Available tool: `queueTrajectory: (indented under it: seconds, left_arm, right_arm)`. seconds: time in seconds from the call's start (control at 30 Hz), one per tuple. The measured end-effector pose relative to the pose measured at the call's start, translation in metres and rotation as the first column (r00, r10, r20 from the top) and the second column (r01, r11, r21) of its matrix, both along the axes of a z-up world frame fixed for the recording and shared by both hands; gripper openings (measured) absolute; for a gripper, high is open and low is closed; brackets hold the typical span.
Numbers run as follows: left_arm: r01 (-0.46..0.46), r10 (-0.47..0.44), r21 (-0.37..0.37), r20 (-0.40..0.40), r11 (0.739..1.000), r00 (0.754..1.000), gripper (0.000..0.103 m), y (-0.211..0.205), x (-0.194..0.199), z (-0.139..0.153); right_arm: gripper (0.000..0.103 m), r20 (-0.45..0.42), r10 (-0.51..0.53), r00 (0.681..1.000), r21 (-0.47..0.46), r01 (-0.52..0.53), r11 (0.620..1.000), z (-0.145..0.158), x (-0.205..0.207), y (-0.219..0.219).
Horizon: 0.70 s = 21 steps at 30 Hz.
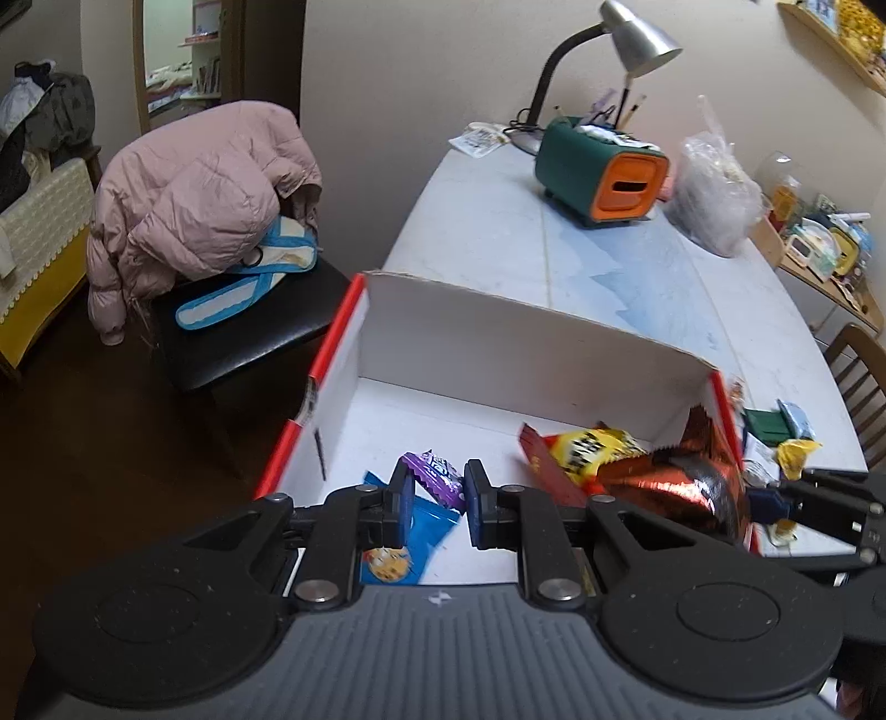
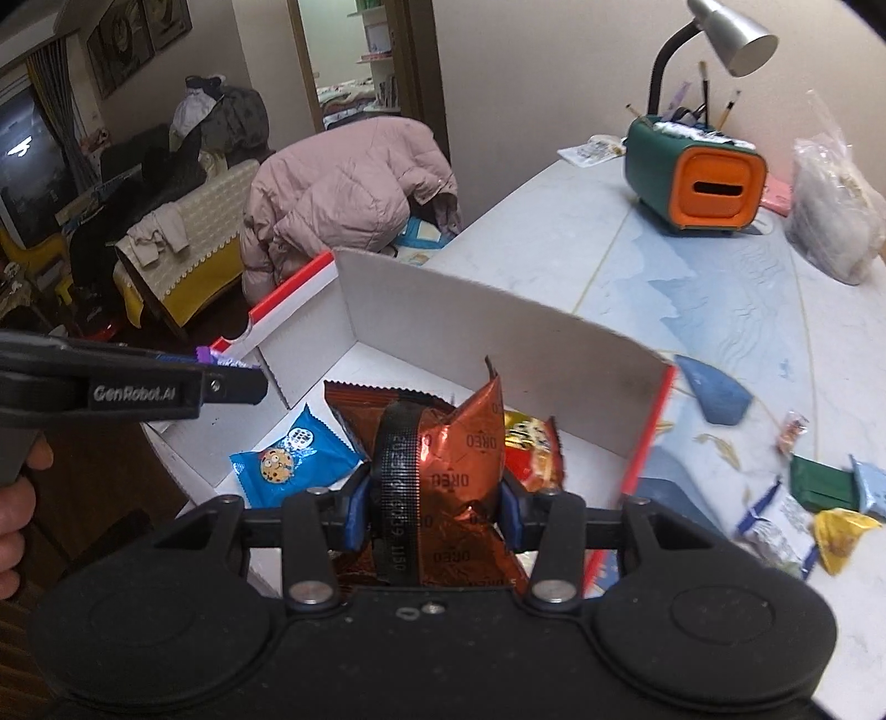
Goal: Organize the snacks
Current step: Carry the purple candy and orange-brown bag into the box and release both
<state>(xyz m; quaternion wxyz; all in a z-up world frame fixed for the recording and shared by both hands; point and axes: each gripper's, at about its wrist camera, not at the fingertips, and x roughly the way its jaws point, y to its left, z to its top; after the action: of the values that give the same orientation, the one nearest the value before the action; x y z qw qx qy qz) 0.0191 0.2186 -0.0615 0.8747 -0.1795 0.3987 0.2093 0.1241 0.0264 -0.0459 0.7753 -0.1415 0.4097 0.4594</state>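
A white cardboard box (image 1: 498,343) with red outer sides lies open on the pale table. My left gripper (image 1: 437,501) hangs over the box's near left part, shut on a small purple snack packet (image 1: 437,473). My right gripper (image 2: 434,498) is shut on a crinkled copper-brown Oreo packet (image 2: 459,443) over the box's right half. That packet also shows in the left wrist view (image 1: 692,487). A blue cookie packet (image 2: 288,454) and a yellow-and-red packet (image 2: 526,437) lie on the box floor. The left gripper (image 2: 260,382) enters the right wrist view from the left.
Loose snacks lie on the table right of the box: a green packet (image 2: 819,487) and a yellow one (image 2: 841,537). Further back stand a green-and-orange tissue box (image 1: 603,171), a desk lamp (image 1: 637,33) and a plastic bag (image 1: 714,194). A chair with a pink jacket (image 1: 194,199) stands left of the table.
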Motion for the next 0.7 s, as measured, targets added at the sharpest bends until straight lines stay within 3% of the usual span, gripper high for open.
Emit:
queueTrajectory:
  seconds: [0.27,0.7]
  left_arm:
    - [0.029,-0.029,0.006,-0.033,1.0,0.999,0.019,0.009,0.023,-0.014]
    - [0.069,-0.068,-0.001,-0.153,0.998,0.986,0.019,0.013,0.049,-0.049]
  right_arm:
    - [0.043,0.002,0.034,0.999,-0.068,-0.034,0.997,-0.022,-0.004,0.029]
    - [0.044,-0.025,0.036,0.999,-0.14,-0.039,0.989,-0.047,-0.006,0.04]
